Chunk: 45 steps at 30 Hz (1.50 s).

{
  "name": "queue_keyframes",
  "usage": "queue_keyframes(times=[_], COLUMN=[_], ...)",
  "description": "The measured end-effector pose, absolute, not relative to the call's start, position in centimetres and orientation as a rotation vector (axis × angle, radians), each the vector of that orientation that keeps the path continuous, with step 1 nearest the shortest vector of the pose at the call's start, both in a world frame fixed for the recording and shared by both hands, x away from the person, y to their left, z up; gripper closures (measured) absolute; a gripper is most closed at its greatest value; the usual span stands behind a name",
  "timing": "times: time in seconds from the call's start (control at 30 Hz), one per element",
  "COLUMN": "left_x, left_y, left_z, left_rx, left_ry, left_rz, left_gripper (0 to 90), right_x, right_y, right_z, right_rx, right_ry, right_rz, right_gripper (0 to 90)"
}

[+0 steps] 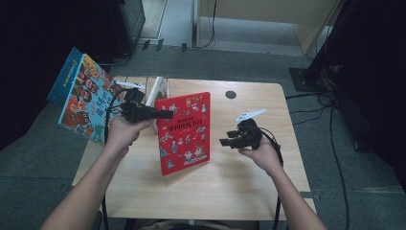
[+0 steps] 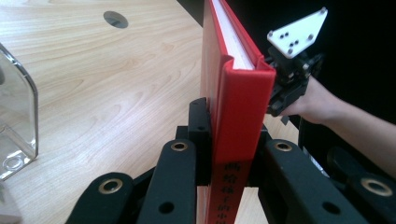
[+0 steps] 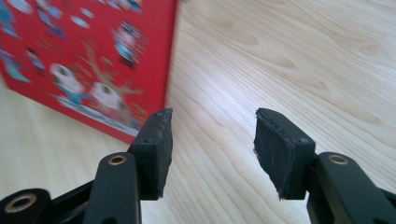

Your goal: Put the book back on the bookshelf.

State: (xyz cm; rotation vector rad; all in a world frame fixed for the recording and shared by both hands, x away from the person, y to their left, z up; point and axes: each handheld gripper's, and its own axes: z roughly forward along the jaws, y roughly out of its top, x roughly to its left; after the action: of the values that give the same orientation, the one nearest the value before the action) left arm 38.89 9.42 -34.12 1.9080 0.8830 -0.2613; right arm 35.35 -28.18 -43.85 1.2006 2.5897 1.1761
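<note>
A red picture book (image 1: 184, 132) with cartoon figures on its cover is held up over the wooden table (image 1: 239, 182), tilted. My left gripper (image 1: 160, 115) is shut on its spine edge. In the left gripper view the red book (image 2: 238, 93) stands edge-on, with a black jaw pressing on each side of it. My right gripper (image 1: 226, 142) hovers just right of the book, open and holding nothing. In the right gripper view its pads (image 3: 159, 149) stand apart over bare wood, and the red cover (image 3: 84, 60) is ahead on the left.
A blue book with colourful faces (image 1: 84, 98) stands tilted at the table's far left corner. Beside it is a clear plastic stand (image 1: 158, 91), whose curved edge (image 2: 18, 116) is near in the left gripper view. A round hole (image 1: 231, 94) lies in the far tabletop.
</note>
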Motion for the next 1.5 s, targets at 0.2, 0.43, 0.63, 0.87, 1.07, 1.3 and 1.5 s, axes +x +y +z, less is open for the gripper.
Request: queue_keyframes(times=[0.2,0.43,0.63,0.87,1.07,1.3,1.5], left_x=[38.9,38.9,38.9,38.6,37.9,37.0,36.1], left_y=[10.3,11.6,12.3,13.6,15.5,17.9,20.0], left_z=[-33.5,-32.3,-31.8,-31.6,-31.8,-31.8,-31.5], left_rx=[1.888,1.867,1.860,1.845,1.818,1.791,1.757], left_ry=[0.904,0.923,0.930,0.955,1.001,1.063,1.101], left_rz=[-0.257,-0.229,-0.217,-0.206,-0.190,-0.169,-0.151], left_gripper=[80.6,80.6,80.6,80.6,80.6,80.6,80.6], right_x=[34.6,33.9,33.5,33.2,32.8,32.2,32.2], right_y=[-28.6,-28.7,-28.8,-29.0,-29.2,-28.9,-28.7], right_z=[-45.7,-48.0,-49.6,-50.8,-51.4,-52.3,-52.3], right_rx=[1.220,1.256,1.280,1.294,1.242,1.112,1.149], right_ry=[2.542,2.503,2.482,2.435,2.373,2.330,2.303], right_rz=[1.126,1.095,1.045,1.034,1.075,1.094,1.075], right_gripper=[46.3,45.6,45.6,46.7,43.7,39.9,34.2])
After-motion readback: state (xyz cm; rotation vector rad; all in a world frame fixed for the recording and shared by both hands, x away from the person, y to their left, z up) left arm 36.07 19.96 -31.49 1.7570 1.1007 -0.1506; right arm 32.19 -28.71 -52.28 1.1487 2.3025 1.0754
